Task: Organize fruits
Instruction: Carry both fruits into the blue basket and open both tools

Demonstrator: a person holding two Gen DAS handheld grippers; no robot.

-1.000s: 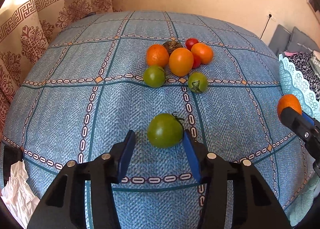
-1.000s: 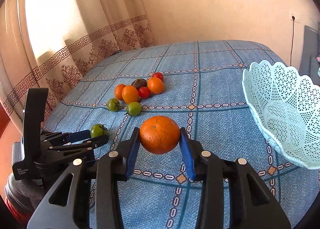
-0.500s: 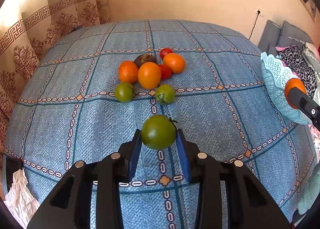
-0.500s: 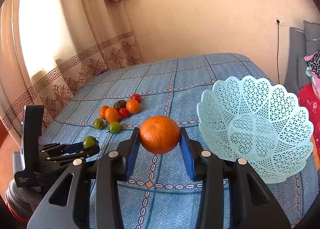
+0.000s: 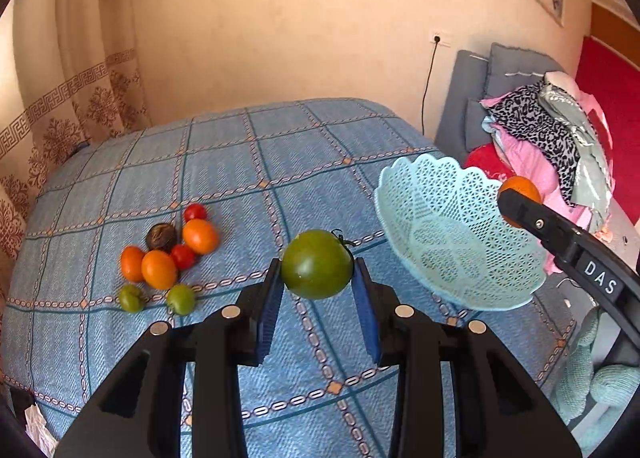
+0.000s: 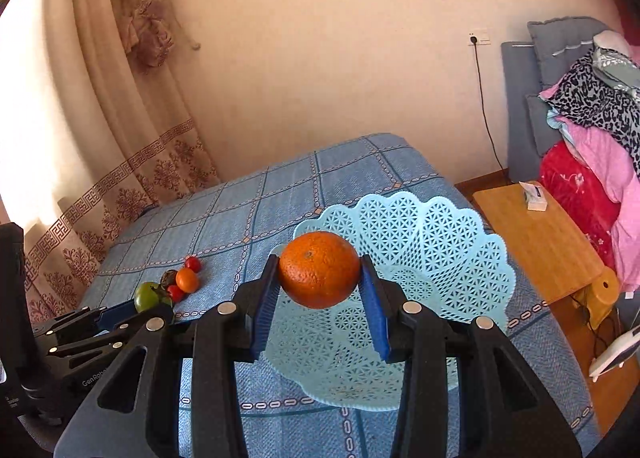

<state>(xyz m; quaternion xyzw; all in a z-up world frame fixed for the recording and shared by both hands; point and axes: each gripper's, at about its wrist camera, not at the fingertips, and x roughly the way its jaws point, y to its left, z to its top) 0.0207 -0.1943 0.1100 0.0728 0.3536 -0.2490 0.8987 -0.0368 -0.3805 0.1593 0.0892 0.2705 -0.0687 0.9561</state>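
Observation:
My left gripper (image 5: 318,300) is shut on a large green tomato (image 5: 317,263), held in the air above the blue checked bedspread (image 5: 224,174). My right gripper (image 6: 320,300) is shut on an orange (image 6: 319,268), held over the near part of the pale blue lace basket (image 6: 452,258). In the left wrist view the basket (image 5: 452,234) lies to the right, with the right gripper and its orange (image 5: 520,188) at its far right rim. A cluster of orange, red and small green fruits (image 5: 168,254) lies on the bedspread to the left.
A patterned curtain (image 6: 132,98) hangs at the left. A wooden bedside table (image 6: 540,238) stands right of the bed, with piled clothes (image 6: 592,130) and grey cushions behind it. A cable runs down from a wall socket (image 6: 478,38).
The left gripper closed on the green tomato and lifted it off the bedspread, swinging right toward the basket. The right gripper carried its orange up and right, over the basket.

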